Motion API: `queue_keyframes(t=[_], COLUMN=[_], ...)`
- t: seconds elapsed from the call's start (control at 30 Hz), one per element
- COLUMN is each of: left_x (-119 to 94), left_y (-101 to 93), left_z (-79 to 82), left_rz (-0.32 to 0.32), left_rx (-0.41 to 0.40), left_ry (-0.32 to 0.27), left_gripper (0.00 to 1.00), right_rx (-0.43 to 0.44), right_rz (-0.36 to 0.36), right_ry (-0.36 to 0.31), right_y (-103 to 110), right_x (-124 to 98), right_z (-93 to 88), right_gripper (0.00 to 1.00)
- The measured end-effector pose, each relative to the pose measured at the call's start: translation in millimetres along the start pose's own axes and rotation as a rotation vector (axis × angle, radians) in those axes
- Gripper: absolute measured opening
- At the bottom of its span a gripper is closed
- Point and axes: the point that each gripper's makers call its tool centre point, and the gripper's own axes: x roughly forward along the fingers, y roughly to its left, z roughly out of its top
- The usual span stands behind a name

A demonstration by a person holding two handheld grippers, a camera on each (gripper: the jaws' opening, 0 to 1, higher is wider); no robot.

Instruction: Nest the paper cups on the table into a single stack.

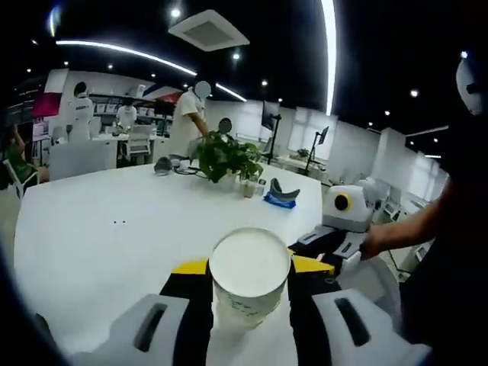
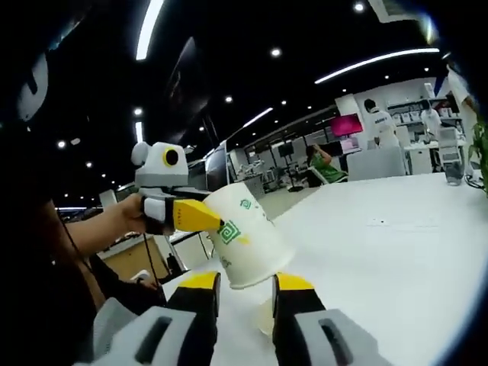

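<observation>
Paper cup clamped between left gripper fingers above white worktop. Right gripper fingers parted, close under cup's base.

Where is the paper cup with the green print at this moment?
In the right gripper view the paper cup sits left of centre, tilted, shut in the left gripper, just above the right gripper. In the left gripper view it faces the camera bottom-first, above the white table.

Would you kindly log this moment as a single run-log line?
left gripper: shut on paper cup | right gripper: open, under the cup | table: white | stack: not yet formed
</observation>
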Motion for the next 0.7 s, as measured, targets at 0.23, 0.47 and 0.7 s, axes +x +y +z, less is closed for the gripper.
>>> queue_keyframes(t=[0.23,0.47,0.7], left_x=[-2.7,-2.5,-0.4], left_y=[-1.9,-7.8,-13.9], left_z=[-20.9,-37.4,-50.3], left_rz=[-0.055,-0.104,-0.14], left_rx=[0.052,0.052,0.045], left_ry=[0.062,0.095,0.113], left_gripper=[0.36,0.36,0.36], right_rx=[0.046,0.104,0.154], right_rz=[0.015,0.048,0.093], right_ry=[-0.017,-0.044,-0.051], right_y=[-1.0,1.0,8.8], right_x=[-6.0,-9.8,-11.0], right_z=[2.9,11.6,16.8], right_gripper=[0.21,0.11,0.04])
